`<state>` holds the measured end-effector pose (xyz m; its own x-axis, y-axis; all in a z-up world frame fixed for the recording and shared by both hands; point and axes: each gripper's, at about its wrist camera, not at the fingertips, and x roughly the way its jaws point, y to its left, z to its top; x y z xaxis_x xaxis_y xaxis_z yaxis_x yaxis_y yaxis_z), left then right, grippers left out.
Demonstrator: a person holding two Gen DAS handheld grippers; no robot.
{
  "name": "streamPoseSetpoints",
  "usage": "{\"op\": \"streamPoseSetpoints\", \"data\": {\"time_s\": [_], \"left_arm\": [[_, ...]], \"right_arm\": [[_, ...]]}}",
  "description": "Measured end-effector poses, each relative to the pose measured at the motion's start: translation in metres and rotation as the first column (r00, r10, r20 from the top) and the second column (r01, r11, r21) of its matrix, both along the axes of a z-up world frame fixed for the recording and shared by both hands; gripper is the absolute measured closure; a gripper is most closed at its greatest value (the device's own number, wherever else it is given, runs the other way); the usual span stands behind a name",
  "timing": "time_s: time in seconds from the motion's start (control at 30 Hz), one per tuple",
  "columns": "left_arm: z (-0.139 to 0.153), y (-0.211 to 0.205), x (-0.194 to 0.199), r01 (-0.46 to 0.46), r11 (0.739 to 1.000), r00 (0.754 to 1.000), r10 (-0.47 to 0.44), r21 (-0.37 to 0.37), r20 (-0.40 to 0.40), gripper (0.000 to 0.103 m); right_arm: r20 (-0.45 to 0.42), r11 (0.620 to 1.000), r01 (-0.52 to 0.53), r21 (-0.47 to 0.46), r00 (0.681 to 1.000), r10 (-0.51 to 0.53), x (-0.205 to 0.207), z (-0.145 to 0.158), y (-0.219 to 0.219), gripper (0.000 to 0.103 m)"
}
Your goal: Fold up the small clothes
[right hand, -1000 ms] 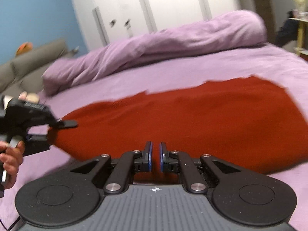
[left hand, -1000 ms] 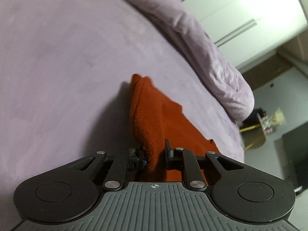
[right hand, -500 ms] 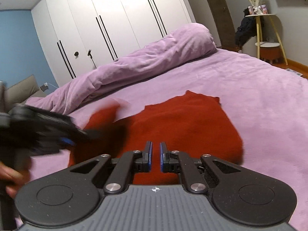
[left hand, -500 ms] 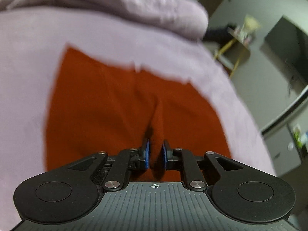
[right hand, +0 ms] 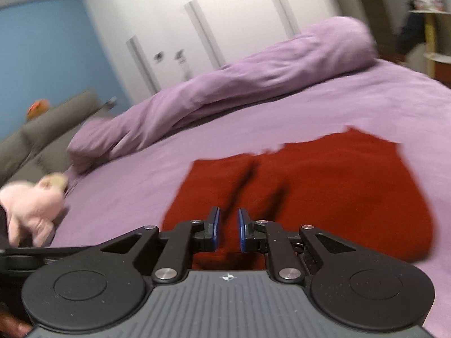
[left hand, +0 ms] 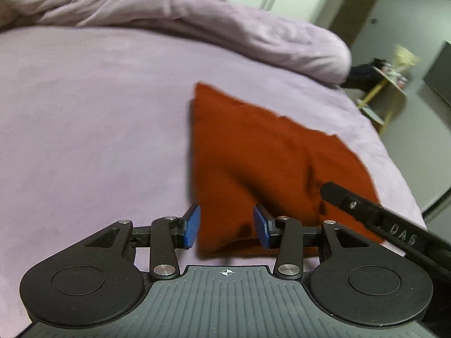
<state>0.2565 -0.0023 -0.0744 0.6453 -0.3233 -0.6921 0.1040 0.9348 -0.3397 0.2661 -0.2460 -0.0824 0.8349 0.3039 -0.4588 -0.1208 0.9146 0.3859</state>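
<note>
A small red knit garment [left hand: 262,152] lies folded over on the purple bed sheet [left hand: 93,118]; it also shows in the right wrist view [right hand: 324,186]. My left gripper [left hand: 227,226] is open, its jaws wide apart over the garment's near edge, holding nothing. My right gripper [right hand: 228,229] hangs over the garment's near edge with its jaws slightly apart; the cloth between them looks loose. A black finger of the right gripper [left hand: 366,208] shows at the right of the left wrist view.
A rolled purple duvet [right hand: 239,84] lies along the far side of the bed. White wardrobe doors [right hand: 211,28] stand behind it. A grey headboard [right hand: 36,129] is at left. A small yellow side table [left hand: 386,84] stands beyond the bed's right edge.
My left gripper has opened and let go of the red cloth it was pinching. The garment now lies folded over on the bed. My right gripper's jaws have parted slightly.
</note>
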Motion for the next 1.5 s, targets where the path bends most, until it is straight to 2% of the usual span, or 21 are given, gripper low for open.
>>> {"op": "streamPoseSetpoints", "data": {"time_s": [0.13, 0.2, 0.23, 0.3, 0.37, 0.47, 0.63, 0.7, 0.77, 0.8, 0.87, 0.9, 0.97, 1.0, 1.03, 1.1, 1.13, 1.3, 1.33, 1.37, 1.5], "left_arm": [[-0.018, 0.004, 0.01, -0.001, 1.0, 0.999, 0.002, 0.008, -0.048, 0.055], [-0.027, 0.003, 0.013, 0.019, 1.0, 0.997, -0.018, 0.01, -0.068, 0.055], [-0.029, 0.007, 0.012, 0.019, 1.0, 0.998, -0.019, 0.004, -0.062, 0.054], [-0.031, 0.011, 0.011, 0.01, 1.0, 0.998, -0.01, -0.008, -0.055, 0.052], [-0.034, 0.014, 0.01, 0.003, 0.999, 0.998, -0.005, -0.035, -0.068, 0.052], [-0.034, 0.017, 0.008, 0.009, 0.999, 0.997, -0.012, -0.04, -0.077, 0.051], [-0.029, 0.016, 0.004, 0.046, 0.999, 0.996, -0.046, -0.01, -0.08, 0.05], [-0.027, 0.017, 0.003, 0.053, 0.999, 0.995, -0.053, -0.002, -0.081, 0.05], [-0.024, 0.018, 0.002, 0.056, 0.998, 0.996, -0.056, -0.005, -0.072, 0.05], [-0.023, 0.018, 0.002, 0.057, 0.998, 0.996, -0.057, -0.008, -0.067, 0.05], [-0.021, 0.017, 0.004, 0.057, 0.998, 0.997, -0.058, -0.017, -0.058, 0.049], [-0.021, 0.017, 0.004, 0.059, 0.998, 0.997, -0.06, -0.022, -0.056, 0.049], [-0.022, 0.014, 0.006, 0.07, 0.997, 0.996, -0.072, -0.024, -0.059, 0.047], [-0.025, 0.013, 0.007, 0.075, 0.997, 0.995, -0.076, -0.016, -0.067, 0.047], [-0.027, 0.011, 0.008, 0.082, 0.997, 0.994, -0.082, -0.012, -0.073, 0.047], [-0.033, 0.009, 0.01, 0.087, 0.996, 0.992, -0.087, -0.013, -0.09, 0.047], [-0.034, 0.009, 0.01, 0.082, 0.997, 0.993, -0.083, -0.015, -0.088, 0.047], [-0.034, 0.015, 0.007, 0.066, 0.997, 0.993, -0.069, -0.041, -0.092, 0.046], [-0.034, 0.014, 0.006, 0.064, 0.997, 0.994, -0.067, -0.039, -0.091, 0.046], [-0.034, 0.013, 0.006, 0.066, 0.997, 0.994, -0.069, -0.032, -0.087, 0.046], [-0.035, 0.005, 0.005, 0.085, 0.996, 0.993, -0.084, 0.007, -0.08, 0.044]], "right_arm": [[-0.107, 0.992, -0.035, -0.121, 0.994, 0.022, 0.023, -0.024, 0.017, 0.094], [-0.229, 0.981, 0.006, -0.196, 0.972, -0.052, 0.033, -0.045, 0.009, 0.094], [-0.26, 0.985, 0.031, -0.168, 0.963, -0.074, 0.033, -0.05, -0.003, 0.094], [-0.255, 0.995, 0.043, -0.093, 0.965, -0.066, 0.027, -0.044, -0.019, 0.091], [-0.171, 0.999, 0.028, -0.045, 0.985, -0.035, 0.017, -0.031, -0.029, 0.086], [-0.063, 0.998, -0.051, 0.023, 0.997, 0.052, 0.014, -0.016, -0.032, 0.057], [-0.045, 0.971, -0.227, -0.077, 0.974, 0.224, 0.038, -0.014, -0.002, 0.053], [-0.092, 0.944, -0.305, -0.128, 0.951, 0.295, 0.049, -0.025, 0.011, 0.058], [-0.114, 0.916, -0.328, -0.232, 0.944, 0.31, 0.05, -0.031, 0.024, 0.091], [-0.116, 0.905, -0.341, -0.254, 0.94, 0.322, 0.049, -0.03, 0.028, 0.092], [-0.112, 0.933, -0.339, -0.121, 0.938, 0.327, 0.048, -0.024, 0.019, 0.093], [-0.111, 0.946, -0.322, 0.032, 0.94, 0.324, 0.049, -0.024, 0.004, 0.093], [-0.12, 0.926, -0.223, 0.305, 0.955, 0.27, 0.049, -0.034, -0.03, 0.093], [-0.141, 0.908, -0.182, 0.377, 0.958, 0.251, 0.046, -0.044, -0.04, 0.093], [-0.176, 0.915, -0.141, 0.378, 0.959, 0.221, 0.047, -0.052, -0.045, 0.094], [-0.239, 0.976, -0.1, 0.195, 0.96, 0.147, 0.045, -0.064, -0.04, 0.094], [-0.239, 0.979, -0.101, 0.174, 0.961, 0.142, 0.043, -0.066, -0.038, 0.093], [-0.171, 0.978, -0.053, 0.203, 0.981, 0.089, 0.042, -0.041, -0.05, 0.064], [-0.158, 0.979, -0.026, 0.201, 0.986, 0.058, 0.047, -0.037, -0.053, 0.045], [-0.16, 0.978, 0.002, 0.209, 0.987, 0.032, 0.054, -0.034, -0.055, 0.036], [-0.223, 0.959, -0.017, 0.281, 0.971, 0.082, 0.098, -0.044, -0.049, 0.035]]}}
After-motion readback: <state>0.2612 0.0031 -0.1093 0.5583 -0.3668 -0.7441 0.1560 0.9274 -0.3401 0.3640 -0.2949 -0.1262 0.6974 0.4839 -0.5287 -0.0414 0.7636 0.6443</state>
